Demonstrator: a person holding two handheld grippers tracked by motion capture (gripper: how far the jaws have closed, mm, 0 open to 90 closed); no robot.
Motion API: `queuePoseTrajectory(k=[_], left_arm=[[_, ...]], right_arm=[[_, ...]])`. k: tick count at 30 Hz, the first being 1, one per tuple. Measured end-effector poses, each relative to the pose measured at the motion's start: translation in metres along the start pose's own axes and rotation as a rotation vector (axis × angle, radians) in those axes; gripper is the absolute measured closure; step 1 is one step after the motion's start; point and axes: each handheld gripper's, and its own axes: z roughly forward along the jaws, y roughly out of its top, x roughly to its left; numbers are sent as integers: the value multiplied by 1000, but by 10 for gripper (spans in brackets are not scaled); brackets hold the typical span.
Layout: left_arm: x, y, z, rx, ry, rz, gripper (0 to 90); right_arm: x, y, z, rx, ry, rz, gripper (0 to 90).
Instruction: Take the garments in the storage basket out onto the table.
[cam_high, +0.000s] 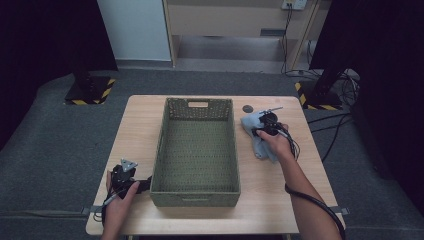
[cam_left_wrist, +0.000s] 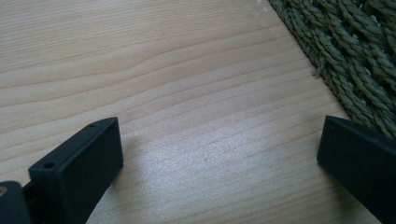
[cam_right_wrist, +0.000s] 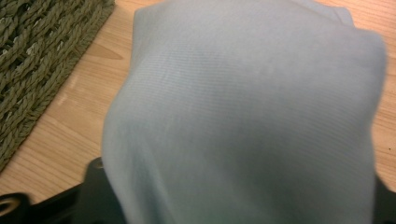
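- The pale blue-grey soft cloth (cam_high: 257, 136) lies bunched on the light wooden table (cam_high: 140, 125), near its right edge, just beside the right wall of the green woven rectangular basket (cam_high: 195, 150).
- The right gripper (cam_high: 261, 131) rests on the cloth. In the right gripper view the fabric (cam_right_wrist: 243, 116) drapes over and between the jaws and hides their tips, so whether the pads press on it cannot be told.
- Risk, as judged: if the cloth is lifted on a loose or partial hold, a fold may slip out and the cloth may drop onto the table short of the basket, or a trailing end may catch on the basket rim.
- Risk, as judged: fabric draped over the camera leaves the move steered blind from that side.
- The left gripper (cam_high: 123, 176) is held near the table's front-left corner, jaws spread wide and empty over bare wood, close to the basket's left wall (cam_left_wrist: 345, 51).
- The high view gives the whole layout: empty basket at the middle of the table, both hands, a small dark round spot (cam_high: 247, 108) by the far edge.
- The gripper views give the weave and cloth texture, which the high view does not resolve.
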Motion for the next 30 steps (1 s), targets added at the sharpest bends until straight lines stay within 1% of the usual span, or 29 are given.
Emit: queuePoseTrajectory(k=[3, 5, 8, 10, 13, 14, 17, 19, 21, 25, 30], left_arm=[[0, 0, 0, 0, 0, 0, 0], [0, 0, 0, 0, 0, 0, 0], [0, 0, 0, 0, 0, 0, 0], [0, 0, 0, 0, 0, 0, 0], [0, 0, 0, 0, 0, 0, 0], [0, 0, 0, 0, 0, 0, 0], [0, 0, 0, 0, 0, 0, 0], [0, 0, 0, 0, 0, 0, 0], [0, 0, 0, 0, 0, 0, 0], [0, 0, 0, 0, 0, 0, 0], [0, 0, 0, 0, 0, 0, 0]], right_arm=[[1, 1, -3, 7, 24, 13, 201], [2, 2, -7, 14, 37, 19, 140], [3, 3, -17, -4, 44, 6, 103], [3, 4, -23, -15, 51, 9, 79], [2, 5, -30, -37, 49, 13, 61], [2, 5, -33, -36, 48, 18, 62], [3, 4, -40, -66, 48, 25, 61], [4, 3, -45, -82, 52, 43, 61], [5, 3, -49, -98, 47, 41, 63], [9, 3, -59, -126, 52, 56, 62], [15, 5, -76, -164, 56, 27, 61]])
